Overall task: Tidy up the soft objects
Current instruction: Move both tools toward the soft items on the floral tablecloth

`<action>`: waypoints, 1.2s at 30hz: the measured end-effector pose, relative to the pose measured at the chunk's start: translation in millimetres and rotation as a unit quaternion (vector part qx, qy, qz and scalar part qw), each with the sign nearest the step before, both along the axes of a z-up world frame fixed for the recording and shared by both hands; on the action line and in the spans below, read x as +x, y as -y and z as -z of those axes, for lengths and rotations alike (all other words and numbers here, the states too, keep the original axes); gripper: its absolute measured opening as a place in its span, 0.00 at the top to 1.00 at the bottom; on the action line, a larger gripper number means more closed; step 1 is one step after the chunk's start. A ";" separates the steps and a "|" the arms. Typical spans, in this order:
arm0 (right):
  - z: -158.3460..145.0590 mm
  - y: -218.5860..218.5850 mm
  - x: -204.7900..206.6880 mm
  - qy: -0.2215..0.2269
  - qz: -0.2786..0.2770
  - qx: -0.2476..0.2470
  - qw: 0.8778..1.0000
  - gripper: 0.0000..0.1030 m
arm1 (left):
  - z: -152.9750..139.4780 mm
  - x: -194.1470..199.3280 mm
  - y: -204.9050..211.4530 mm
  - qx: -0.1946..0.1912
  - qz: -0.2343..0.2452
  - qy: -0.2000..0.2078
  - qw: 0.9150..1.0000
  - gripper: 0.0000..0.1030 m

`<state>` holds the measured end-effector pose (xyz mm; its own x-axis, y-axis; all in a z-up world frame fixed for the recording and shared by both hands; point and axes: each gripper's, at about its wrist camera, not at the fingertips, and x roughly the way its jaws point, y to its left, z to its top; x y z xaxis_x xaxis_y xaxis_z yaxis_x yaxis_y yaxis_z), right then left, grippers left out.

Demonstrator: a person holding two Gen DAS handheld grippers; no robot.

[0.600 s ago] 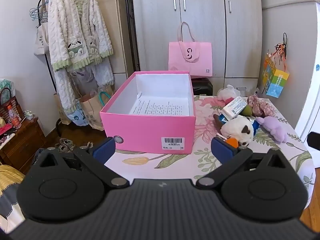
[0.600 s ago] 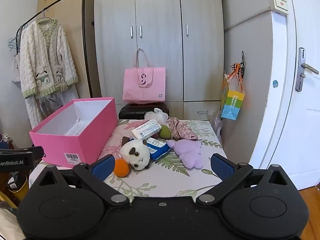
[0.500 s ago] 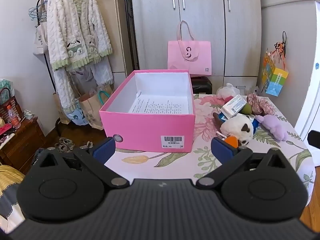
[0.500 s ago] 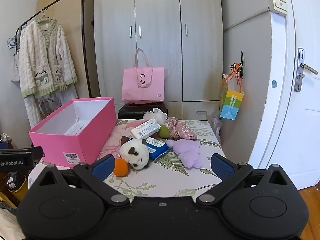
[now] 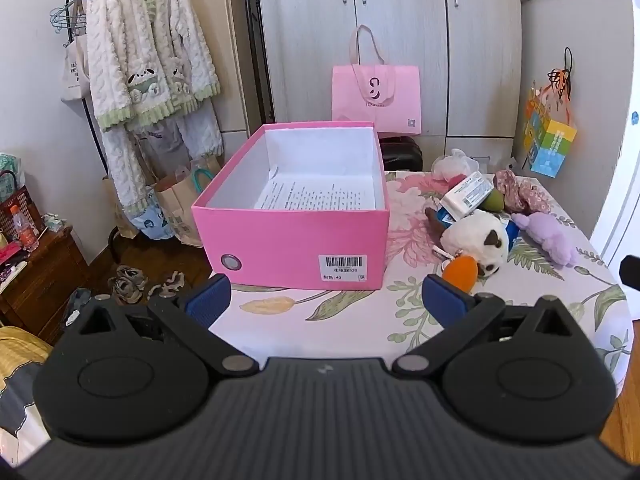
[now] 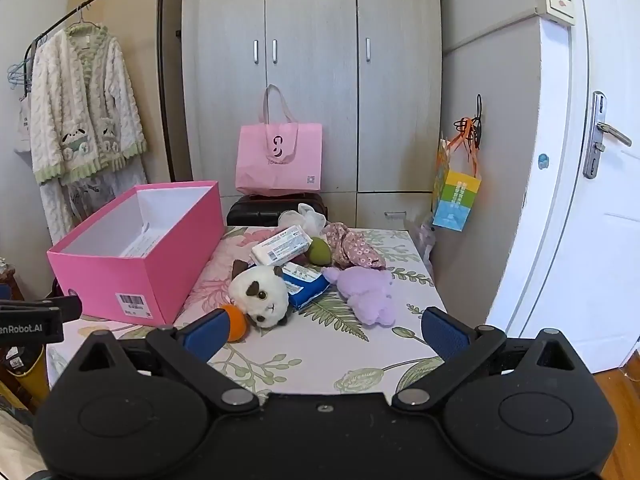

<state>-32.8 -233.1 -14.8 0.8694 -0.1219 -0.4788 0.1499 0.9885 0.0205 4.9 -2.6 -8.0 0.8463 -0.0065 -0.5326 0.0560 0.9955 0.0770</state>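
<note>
Left wrist view: the left gripper [image 5: 326, 296] hangs over the near edge of the floral-cloth counter [image 5: 352, 320], fingers spread wide and empty; the open pink cardboard box [image 5: 296, 240] sits just ahead, bare cloth between them. Right wrist view: the right gripper [image 6: 324, 330] is likewise spread and empty; the white-and-brown plush animal [image 6: 262, 294], orange ball [image 6: 236, 322] and purple plush toy [image 6: 370, 292] cluster right of the box, with open cloth before them.

Grey wardrobe [image 6: 312, 80] at rear; pink tote bag [image 5: 376, 98] before it; fleece robe [image 5: 144, 52] on rack; colourful gift bag [image 6: 456, 196] hung beside white door [image 6: 592, 200]
</note>
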 end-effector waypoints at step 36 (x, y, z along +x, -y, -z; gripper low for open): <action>8.4 -5.8 -13.1 -0.005 -0.027 -0.001 1.000 0.00 | 4.9 -11.9 7.7 0.007 0.032 -0.017 0.999 0.00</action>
<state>-45.9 -227.3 -23.2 0.8699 -0.0758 -0.4874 0.0965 0.9952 0.0176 -7.0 -10.3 -12.9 0.8262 -0.0528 -0.5610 0.1224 0.9886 0.0873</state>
